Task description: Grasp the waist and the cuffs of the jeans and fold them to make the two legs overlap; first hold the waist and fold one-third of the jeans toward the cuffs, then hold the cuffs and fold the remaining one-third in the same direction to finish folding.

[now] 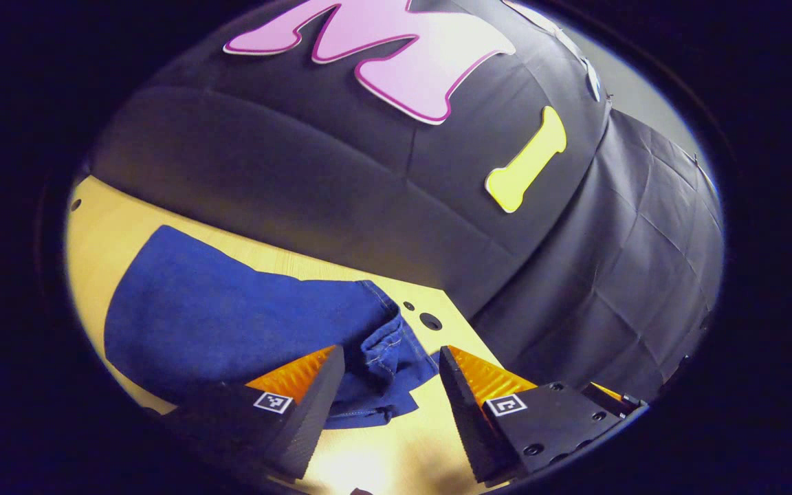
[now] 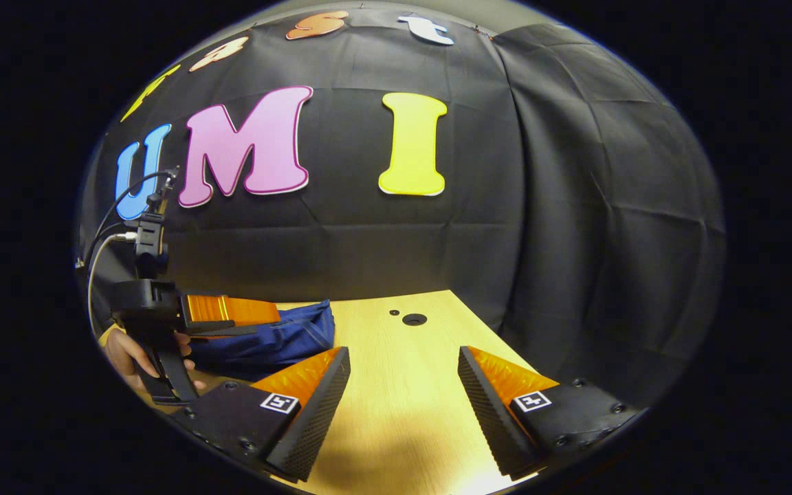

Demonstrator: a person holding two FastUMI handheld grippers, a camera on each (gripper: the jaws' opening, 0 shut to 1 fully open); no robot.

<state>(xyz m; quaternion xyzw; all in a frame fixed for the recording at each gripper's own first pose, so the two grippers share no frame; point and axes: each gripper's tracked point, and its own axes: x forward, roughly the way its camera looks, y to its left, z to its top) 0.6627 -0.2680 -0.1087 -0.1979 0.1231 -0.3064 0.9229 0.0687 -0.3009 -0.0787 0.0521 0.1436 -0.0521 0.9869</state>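
Desk [image 1: 382, 460]: we find the jeans [image 1: 245, 323] lying flat on it, spread toward the left of the left gripper view, their stitched end nearest the left hand-held gripper [image 1: 390, 385], whose two fingers stand apart just before that end. Behind the jeans we note the booth wall [image 1: 313, 185]. Two holes [image 1: 429, 320] sit in the desk, right of the jeans. In the right gripper view, the right hand-held gripper [image 2: 403, 385] hangs over bare desk, with the jeans to its left, fingers apart.
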